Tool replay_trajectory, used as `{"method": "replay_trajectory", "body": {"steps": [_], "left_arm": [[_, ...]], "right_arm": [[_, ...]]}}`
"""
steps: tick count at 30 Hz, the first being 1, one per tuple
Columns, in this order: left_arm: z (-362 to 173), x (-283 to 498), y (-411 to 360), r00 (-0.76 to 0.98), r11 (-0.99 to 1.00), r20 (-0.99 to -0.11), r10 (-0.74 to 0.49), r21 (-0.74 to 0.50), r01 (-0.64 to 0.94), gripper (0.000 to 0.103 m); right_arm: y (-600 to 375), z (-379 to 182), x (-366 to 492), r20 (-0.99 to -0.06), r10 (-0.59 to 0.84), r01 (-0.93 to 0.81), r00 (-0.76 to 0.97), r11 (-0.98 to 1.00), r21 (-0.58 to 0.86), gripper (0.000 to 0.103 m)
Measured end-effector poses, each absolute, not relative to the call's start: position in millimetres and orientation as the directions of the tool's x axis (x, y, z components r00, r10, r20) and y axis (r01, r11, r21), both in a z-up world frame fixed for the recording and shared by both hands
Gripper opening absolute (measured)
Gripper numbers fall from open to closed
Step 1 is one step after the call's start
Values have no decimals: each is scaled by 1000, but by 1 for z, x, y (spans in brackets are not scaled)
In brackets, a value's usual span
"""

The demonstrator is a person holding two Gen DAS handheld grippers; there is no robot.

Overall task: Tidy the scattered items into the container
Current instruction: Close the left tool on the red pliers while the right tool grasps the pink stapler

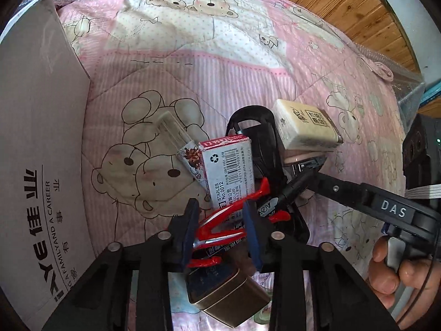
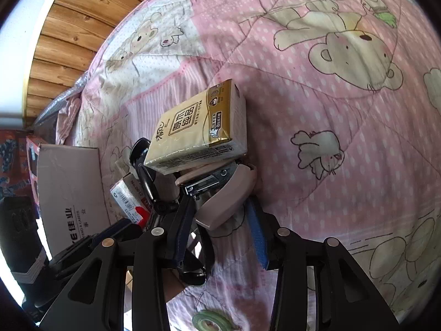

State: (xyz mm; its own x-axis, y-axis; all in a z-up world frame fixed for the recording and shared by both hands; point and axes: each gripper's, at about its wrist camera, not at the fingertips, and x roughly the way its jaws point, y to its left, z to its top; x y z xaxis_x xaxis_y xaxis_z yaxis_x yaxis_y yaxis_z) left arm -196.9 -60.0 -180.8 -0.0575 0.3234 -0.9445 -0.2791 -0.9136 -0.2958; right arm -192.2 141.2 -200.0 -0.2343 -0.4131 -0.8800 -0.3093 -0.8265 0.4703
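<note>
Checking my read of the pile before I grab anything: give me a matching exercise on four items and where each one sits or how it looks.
Things:
1. tissue pack
2. staples box
3. stapler
4. red-handled tool

Descriptions:
A. between the pads of the left tongs
B. gold and cream wrapper
C. between the pads of the right tongs
D. red and white, printed No.0012

Pairs: 1-B, 2-D, 3-C, 4-A

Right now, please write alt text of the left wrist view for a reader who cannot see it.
The left gripper straddles red-handled pliers in a pile on a pink teddy-bear quilt, with a staples box and tissue pack beyond. A grey cardboard box stands left; the right gripper reaches in from the right.
</note>
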Motion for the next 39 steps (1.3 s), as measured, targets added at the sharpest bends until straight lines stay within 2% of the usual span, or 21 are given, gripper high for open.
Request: {"method": "replay_trajectory", "body": {"steps": [2,4,7,12,13,14,15,16,17,21,22,24,25,26,27,32,39], "left_arm": [[-179,-195,-62,-55,-909,-938,342,-316,-270,17],[-177,-194,-64,-58,-908,-934,352,-326,-265,8],[-174,-195,-69,-61,-906,-930,362,-336,-256,7],[-167,-193,-77,-76,-907,-933,351,-319,-276,9],[-167,-192,-76,-71,-906,-935,347,-315,-281,14],[-167,-191,-78,-77,-910,-938,337,-303,-283,30],[-166,-188,-79,-88,-912,-941,327,-290,-289,41],[-166,-186,-80,-101,-914,-943,317,-275,-297,59],[-166,-184,-80,-116,-916,-944,309,-262,-305,62],[-177,-182,-71,-100,-903,-947,305,-254,-348,63],[-181,-181,-68,-103,-900,-948,300,-246,-359,71],[-189,-180,-64,-77,-897,-957,281,-233,-375,66],[-193,-180,-63,-56,-893,-958,282,-241,-379,54],[-197,-179,-63,-45,-894,-959,281,-245,-375,38],[-198,-179,-65,-44,-898,-960,277,-243,-366,34],[-191,-185,-77,-49,-901,-941,334,-304,-308,22],[-171,-186,-89,-39,-876,-901,431,-408,-256,22]], "right_arm": [[141,-199,-192,-878,-414,-311,-239,-824,473,30],[144,-198,-191,-875,-418,-320,-245,-816,480,26],[149,-196,-186,-875,-411,-336,-255,-811,479,21],[153,-194,-184,-876,-407,-337,-258,-812,476,21],[151,-195,-186,-877,-409,-332,-253,-815,476,24],[149,-197,-188,-879,-408,-325,-247,-820,472,25],[146,-199,-191,-883,-402,-317,-241,-828,463,26],[144,-201,-193,-885,-397,-309,-242,-834,458,27],[143,-201,-194,-884,-393,-300,-251,-837,457,28],[142,-201,-200,-884,-387,-282,-262,-845,454,24],[142,-201,-200,-885,-387,-284,-259,-846,452,23],[144,-196,-199,-895,-361,-280,-264,-859,429,21],[146,-193,-197,-899,-346,-278,-269,-866,417,21],[148,-191,-196,-900,-339,-279,-273,-868,411,20],[151,-189,-195,-901,-336,-283,-275,-867,410,20],[154,-187,-191,-899,-336,-291,-280,-863,413,20],[151,-174,-182,-888,-353,-293,-294,-851,435,19]]}}
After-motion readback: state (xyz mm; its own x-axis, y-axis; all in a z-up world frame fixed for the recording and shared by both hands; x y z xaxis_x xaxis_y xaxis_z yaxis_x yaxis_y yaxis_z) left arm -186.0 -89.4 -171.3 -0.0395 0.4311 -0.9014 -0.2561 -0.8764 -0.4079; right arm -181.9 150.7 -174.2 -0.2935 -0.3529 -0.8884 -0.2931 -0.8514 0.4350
